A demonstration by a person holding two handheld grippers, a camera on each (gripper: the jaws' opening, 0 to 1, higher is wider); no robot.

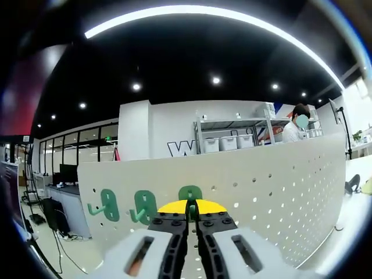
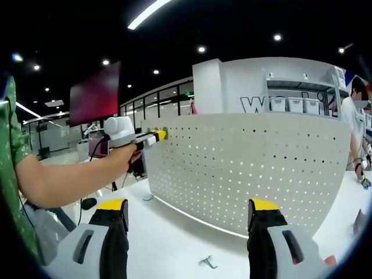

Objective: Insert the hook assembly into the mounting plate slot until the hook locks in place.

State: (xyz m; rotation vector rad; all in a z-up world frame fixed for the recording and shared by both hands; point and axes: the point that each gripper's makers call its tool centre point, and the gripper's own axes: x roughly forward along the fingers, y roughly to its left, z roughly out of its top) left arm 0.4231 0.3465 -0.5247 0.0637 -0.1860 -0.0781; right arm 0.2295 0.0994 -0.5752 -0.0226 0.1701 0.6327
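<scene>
The left tongs (image 1: 192,220) are clamped on a green hook (image 1: 190,195) at the upright pegboard (image 1: 279,186), its plate standing vertical. The right tongs (image 2: 189,216) gape apart over the desk (image 2: 168,238). A wall letter "W" (image 1: 177,147) shows behind.

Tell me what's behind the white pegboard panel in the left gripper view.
Above the pegboard rise shelves with white bins and a seated person. The panel covers everything lower; three green hooks hang on its front, the nearest partly hidden by the shut left gripper.

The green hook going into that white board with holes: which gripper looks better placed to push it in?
Probably left: the left gripper is shut on the green hook at the board. The right gripper hangs open, farther back.
</scene>
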